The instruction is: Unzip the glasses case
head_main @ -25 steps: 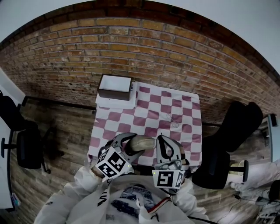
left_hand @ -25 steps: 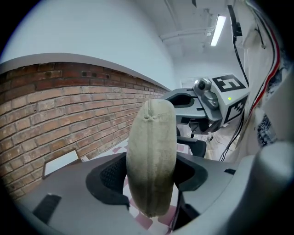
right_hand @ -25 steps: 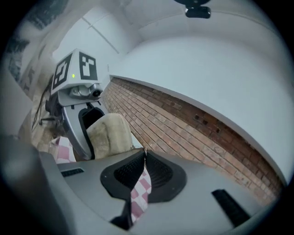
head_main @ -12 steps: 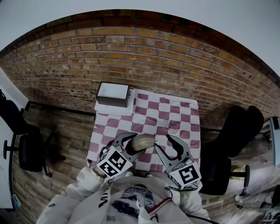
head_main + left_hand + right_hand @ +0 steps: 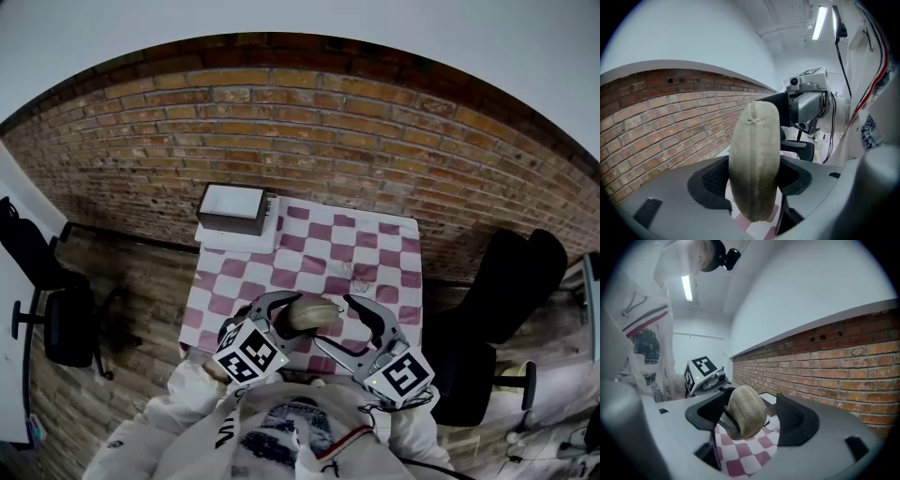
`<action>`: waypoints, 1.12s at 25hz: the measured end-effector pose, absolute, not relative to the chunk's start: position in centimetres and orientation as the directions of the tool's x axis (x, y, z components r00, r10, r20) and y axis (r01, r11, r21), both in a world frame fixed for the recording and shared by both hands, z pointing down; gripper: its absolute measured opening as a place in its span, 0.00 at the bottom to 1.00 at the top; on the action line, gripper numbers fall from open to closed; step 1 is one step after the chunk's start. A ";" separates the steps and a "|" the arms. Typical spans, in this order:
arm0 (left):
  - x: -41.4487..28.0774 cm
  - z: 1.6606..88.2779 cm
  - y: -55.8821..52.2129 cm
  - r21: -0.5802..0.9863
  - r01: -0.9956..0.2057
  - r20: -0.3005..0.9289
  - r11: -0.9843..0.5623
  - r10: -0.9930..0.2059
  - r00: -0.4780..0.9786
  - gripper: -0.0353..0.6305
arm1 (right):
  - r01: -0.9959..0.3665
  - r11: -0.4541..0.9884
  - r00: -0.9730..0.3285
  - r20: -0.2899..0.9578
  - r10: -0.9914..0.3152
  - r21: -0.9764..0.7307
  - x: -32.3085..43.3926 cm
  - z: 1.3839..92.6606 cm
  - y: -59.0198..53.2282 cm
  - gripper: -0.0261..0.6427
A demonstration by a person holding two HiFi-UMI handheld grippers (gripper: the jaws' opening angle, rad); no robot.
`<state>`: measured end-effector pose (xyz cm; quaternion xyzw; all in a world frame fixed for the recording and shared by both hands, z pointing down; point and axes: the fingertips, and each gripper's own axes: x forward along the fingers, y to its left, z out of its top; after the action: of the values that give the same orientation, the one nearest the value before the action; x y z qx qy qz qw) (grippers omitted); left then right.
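Since a second ago our right hand-held gripper [image 5: 336,322] has swung off to the right of the glasses case [image 5: 314,312]. Its jaws have just been opening and now stand wide apart. Nothing is pressed between them; the case's right end sits just at their gap, untouched.

Our left hand-held gripper [image 5: 284,317] has drifted a little farther out over the counter [image 5: 375,253] and is clamped on the case's left part. It holds the case in the air above the checked cloth, zip seam [image 5: 751,140] up. We cannot tell how far the zip is undone.

The risk we see is in the single grip. With only one end pinched, a fresh tug along the zip could twist the rounded case or slide it out onto the counter. Closing those wide jaws could also catch the case body instead of the small pull. The box [image 5: 230,208] at the far left corner is well clear.
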<state>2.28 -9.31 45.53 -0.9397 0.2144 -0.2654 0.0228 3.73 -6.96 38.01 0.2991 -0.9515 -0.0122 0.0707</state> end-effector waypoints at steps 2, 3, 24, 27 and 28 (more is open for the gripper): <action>3.5 45.6 -8.9 -0.177 -0.369 0.501 -0.912 -0.406 0.764 0.48 | -0.548 0.830 -0.814 0.163 -0.557 0.100 4.1 38.3 -6.7 0.53; 4.0 45.6 -8.7 -0.186 -0.361 0.506 -0.914 -0.404 0.762 0.48 | -0.536 0.836 -0.815 0.187 -0.548 0.117 4.4 38.6 -6.6 0.53; 11.0 48.3 -5.6 -0.157 -0.199 0.589 -0.967 -0.254 0.767 0.48 | -0.401 0.910 -0.859 0.302 -0.414 0.107 9.2 43.0 -4.7 0.48; 11.0 48.6 -5.5 -0.173 -0.193 0.597 -0.966 -0.259 0.759 0.48 | -0.400 0.912 -0.864 0.294 -0.408 0.090 9.4 43.2 -4.7 0.47; 11.1 48.6 -5.5 -0.176 -0.193 0.596 -0.965 -0.261 0.759 0.48 | -0.399 0.913 -0.866 0.292 -0.407 0.088 9.4 43.2 -4.7 0.47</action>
<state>11.10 -5.48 48.58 -0.9364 0.1213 -0.3252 0.0521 9.43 -4.66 43.24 0.2086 -0.9658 -0.0125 0.1536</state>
